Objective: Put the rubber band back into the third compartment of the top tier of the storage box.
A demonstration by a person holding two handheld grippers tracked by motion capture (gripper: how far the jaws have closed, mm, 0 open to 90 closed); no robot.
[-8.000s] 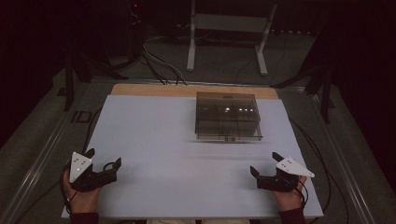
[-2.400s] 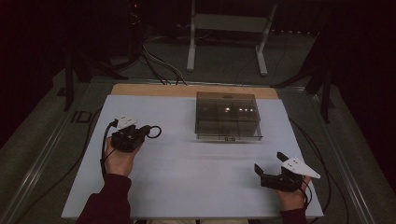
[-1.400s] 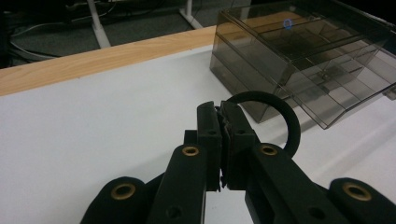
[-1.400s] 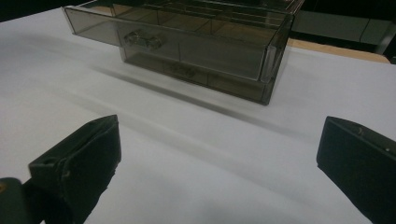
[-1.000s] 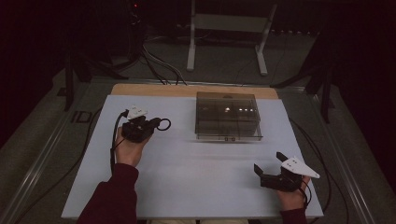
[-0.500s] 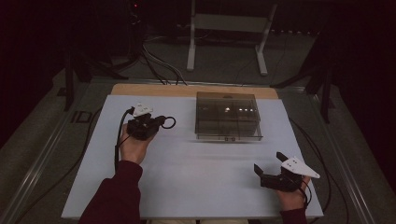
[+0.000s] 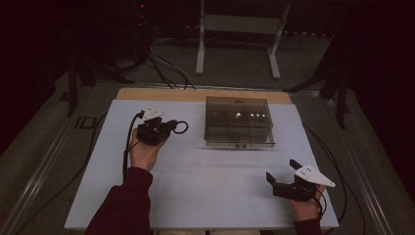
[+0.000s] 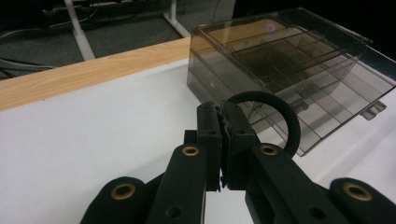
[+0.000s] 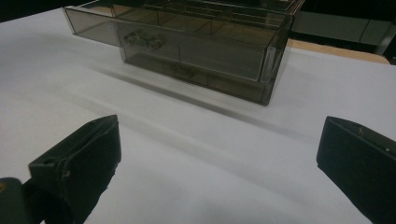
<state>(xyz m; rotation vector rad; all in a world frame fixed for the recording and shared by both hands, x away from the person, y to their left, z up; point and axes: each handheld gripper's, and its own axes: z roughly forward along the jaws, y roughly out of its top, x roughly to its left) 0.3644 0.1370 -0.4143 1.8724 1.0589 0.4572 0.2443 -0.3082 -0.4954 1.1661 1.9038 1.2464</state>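
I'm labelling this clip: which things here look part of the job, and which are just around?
Likely in the job:
black ring, clamped in the left gripper
clear box
right gripper, open

Just around:
cables on the floor
metal stand behind the table

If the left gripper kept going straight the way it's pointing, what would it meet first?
Probably the clear compartment box: the left gripper, fingers shut on a black ring, points at its near side. Whether the gripper's height clears the box is unclear.
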